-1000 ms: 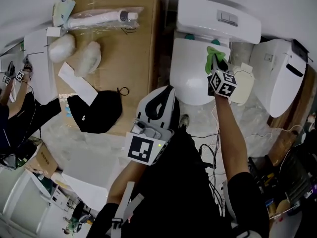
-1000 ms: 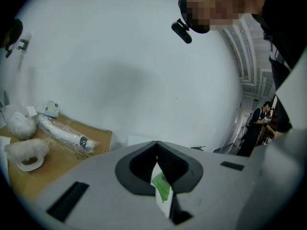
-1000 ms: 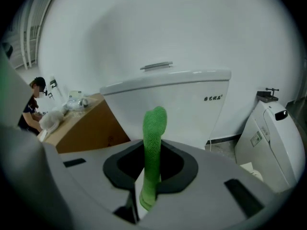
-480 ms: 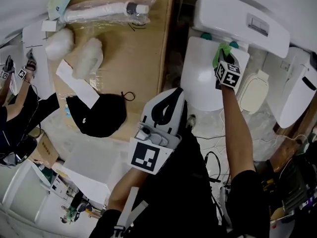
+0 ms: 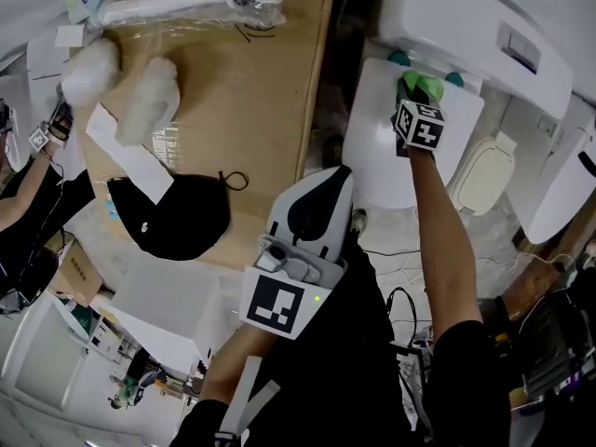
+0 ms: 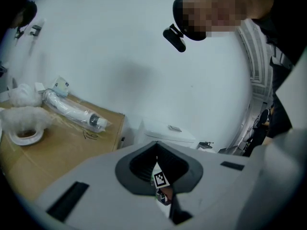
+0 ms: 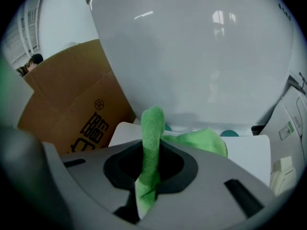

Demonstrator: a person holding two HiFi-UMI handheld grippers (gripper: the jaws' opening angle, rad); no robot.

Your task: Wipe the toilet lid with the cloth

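Note:
The white toilet lid (image 5: 384, 152) lies closed below the tank (image 5: 484, 35). My right gripper (image 5: 416, 102) is at the lid's back edge, close to the tank, shut on the green cloth (image 5: 424, 86). In the right gripper view, a strip of the cloth (image 7: 152, 128) stands up between the jaws of this gripper (image 7: 151, 166). The remainder of it bunches on the lid (image 7: 249, 152) in front of the tank (image 7: 192, 56). My left gripper (image 5: 321, 182) hangs near my body, off the toilet. Its jaws (image 6: 160, 178) are together with nothing in them.
A big cardboard box (image 5: 242, 91) stands left of the toilet and carries a wrapped white tube (image 5: 177, 3), white fluffy bundles (image 5: 140, 105) and a black cap (image 5: 172, 212). Another white seat unit (image 5: 484, 175) sits right of the toilet. Cables (image 5: 400, 296) cross the floor.
My right gripper has slid the cloth from the lid's right side up to its back edge by the tank. The left gripper stays where it was.

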